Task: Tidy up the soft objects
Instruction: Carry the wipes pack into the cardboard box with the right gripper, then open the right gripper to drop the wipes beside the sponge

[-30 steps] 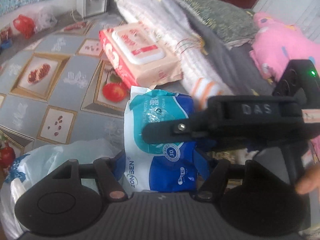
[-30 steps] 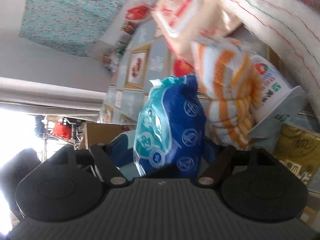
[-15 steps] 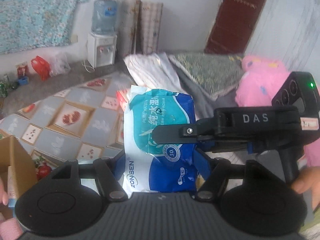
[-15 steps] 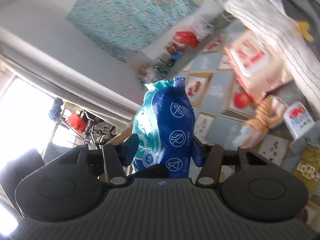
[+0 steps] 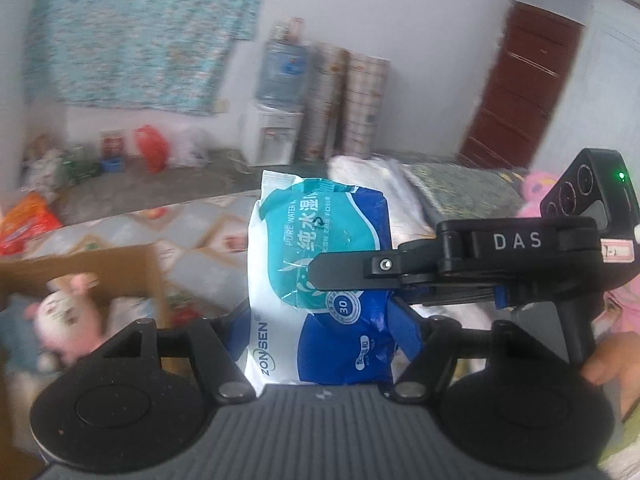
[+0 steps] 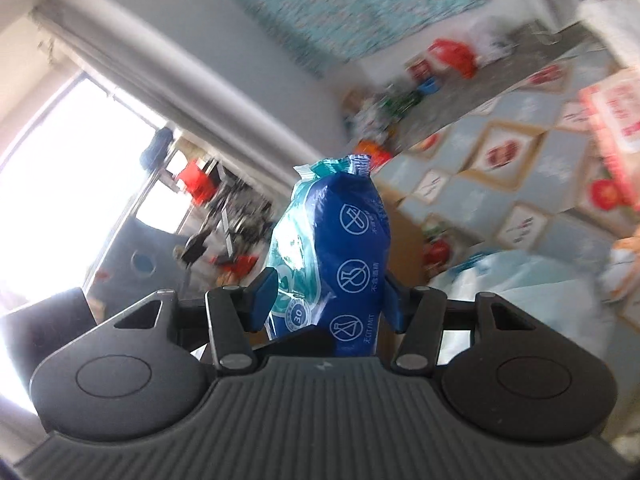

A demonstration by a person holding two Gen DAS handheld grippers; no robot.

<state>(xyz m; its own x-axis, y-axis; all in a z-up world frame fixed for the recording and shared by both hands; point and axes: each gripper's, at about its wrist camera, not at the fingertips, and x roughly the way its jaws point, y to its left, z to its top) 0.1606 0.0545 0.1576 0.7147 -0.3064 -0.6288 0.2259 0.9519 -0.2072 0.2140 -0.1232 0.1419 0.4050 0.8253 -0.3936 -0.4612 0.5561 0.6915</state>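
Observation:
A blue-and-white wet wipes pack (image 5: 316,264) hangs in the air, held by both grippers. My left gripper (image 5: 320,320) is shut on its lower end, blue pads against both sides. The right gripper's black finger (image 5: 360,266) crosses the pack's front from the right. In the right wrist view the pack (image 6: 340,256) stands upright between the pads of my right gripper (image 6: 328,296), which is shut on it. An open cardboard box (image 5: 100,272) lies low at the left with a pink-and-white plush toy (image 5: 64,316) inside.
A fruit-patterned mat (image 6: 520,152) covers the floor below, with a red wipes pack (image 6: 616,120) on it. Folded bedding (image 5: 460,188) and a pink plush (image 5: 536,196) lie behind on the right. A water dispenser (image 5: 276,136) stands by the far wall. A hand (image 5: 612,356) grips the right handle.
Both grippers have lifted the wipes pack off the mat and swung it left. The right gripper's jaws closed onto it and rolled. The cardboard box has come into the left wrist view.

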